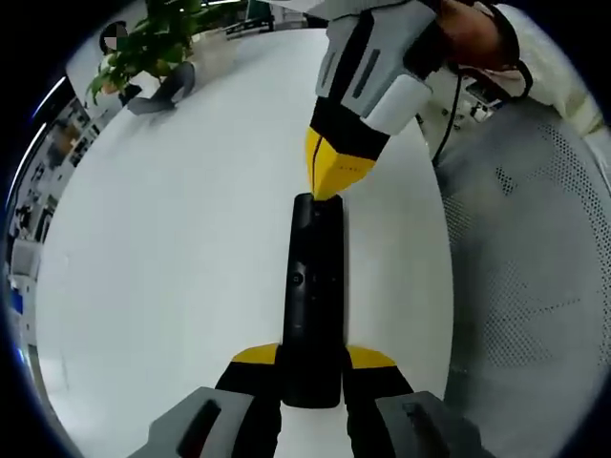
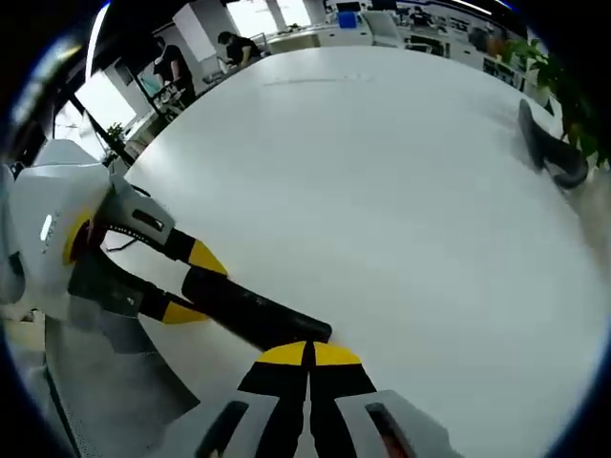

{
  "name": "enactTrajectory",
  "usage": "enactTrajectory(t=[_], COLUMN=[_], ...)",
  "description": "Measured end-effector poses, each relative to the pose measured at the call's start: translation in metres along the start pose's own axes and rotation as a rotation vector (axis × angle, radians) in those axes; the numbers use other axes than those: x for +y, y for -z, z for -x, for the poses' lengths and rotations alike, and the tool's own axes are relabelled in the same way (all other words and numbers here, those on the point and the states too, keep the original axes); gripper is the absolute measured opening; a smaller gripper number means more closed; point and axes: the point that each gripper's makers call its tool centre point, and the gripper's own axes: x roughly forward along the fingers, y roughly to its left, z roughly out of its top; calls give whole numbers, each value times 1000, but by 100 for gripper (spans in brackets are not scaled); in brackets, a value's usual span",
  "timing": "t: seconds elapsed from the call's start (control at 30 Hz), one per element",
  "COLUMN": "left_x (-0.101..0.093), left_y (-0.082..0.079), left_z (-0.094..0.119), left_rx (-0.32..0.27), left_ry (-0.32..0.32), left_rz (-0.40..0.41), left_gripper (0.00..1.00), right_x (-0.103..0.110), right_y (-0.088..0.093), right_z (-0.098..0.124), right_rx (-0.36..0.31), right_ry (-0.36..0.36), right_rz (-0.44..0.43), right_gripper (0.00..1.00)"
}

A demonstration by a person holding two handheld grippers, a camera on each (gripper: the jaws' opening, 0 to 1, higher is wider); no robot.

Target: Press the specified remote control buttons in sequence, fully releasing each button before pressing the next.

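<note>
Left gripper view: left hand-held gripper [image 1: 312,367] grasping the remote [image 1: 313,296], right hand-held gripper [image 1: 326,183] clenched, tip on its far end; pushing off-centre could tip it off the worktop [image 1: 172,258]

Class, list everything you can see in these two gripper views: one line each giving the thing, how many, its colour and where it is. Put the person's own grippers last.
Remote control: one, black, on the white table, its near end between the left gripper's jaws.
Table: one, white, round-edged, under everything.
Dark curved object: one, dark grey, far side of the table by the plant; cannot tell what it is.
Plant: one, green, at the table's far edge.
Chair: one, grey mesh, beside the table.
Left gripper: one, yellow-tipped, clamped on the remote's end.
Right gripper: one, yellow-tipped, jaws together, tips at the remote's far end.
</note>
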Motion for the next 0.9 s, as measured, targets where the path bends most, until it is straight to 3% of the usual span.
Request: enactTrajectory(t=[0.73, 0.9], left_x=[-8, -9], left_y=[0, -1], left_z=[0, 0], left_rx=[-18, -8], left_ry=[5, -2], left_rz=[14, 12], left_gripper=[24, 24], right_x=[5, 6], right_y=[6, 7], right_z=[0, -1], right_rx=[48, 46], right_ry=[-19, 5], right_rz=[-39, -4], right_gripper=[0, 0])
